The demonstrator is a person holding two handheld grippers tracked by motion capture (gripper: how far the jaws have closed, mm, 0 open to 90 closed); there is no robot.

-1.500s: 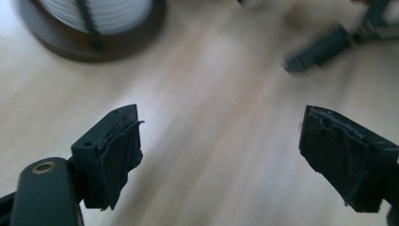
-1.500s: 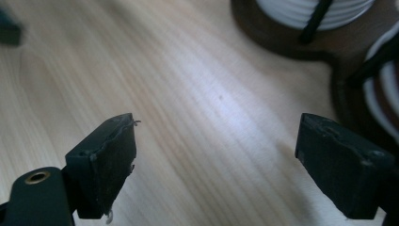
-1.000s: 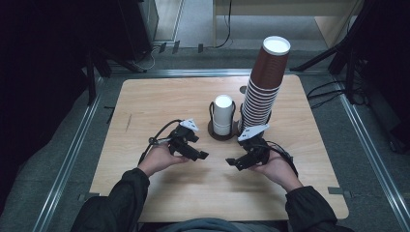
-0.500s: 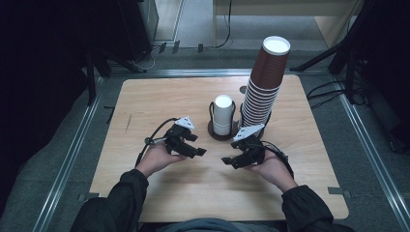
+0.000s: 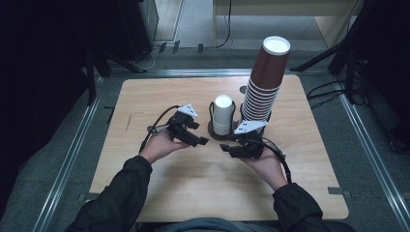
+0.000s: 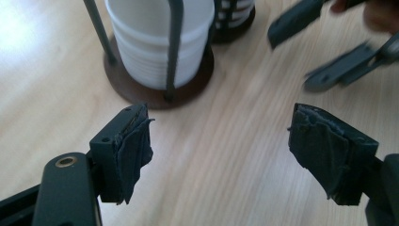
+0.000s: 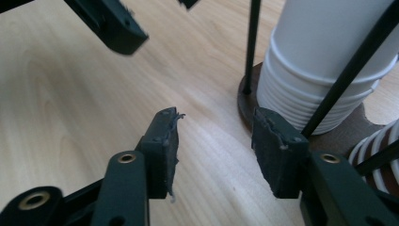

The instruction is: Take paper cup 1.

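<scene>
A short stack of white paper cups [image 5: 222,116] stands in a dark wire holder [image 5: 213,130] at the table's middle. Beside it rises a tall stack of brown cups [image 5: 263,82]. My left gripper [image 5: 200,140] hovers in front of the holder, pointing right. Its jaws [image 6: 219,150] have just been opening, and nothing is between them. My right gripper [image 5: 226,147] faces it from the right, close to the holder's base. Its jaws [image 7: 216,150] have just been closing, with nothing between them. The white cups [image 6: 160,52] [image 7: 324,70] sit just past both pairs of jaws.
The wooden table [image 5: 145,101] is ringed by a metal frame [image 5: 72,154] and grey floor. Cables [image 5: 329,89] lie off the right edge. Each gripper trails a black cable [image 5: 154,123] over the table. The two grippers' tips are a short gap apart.
My left gripper has risen a little and edged toward the holder. The right gripper's jaws have narrowed while that hand stayed in place.
</scene>
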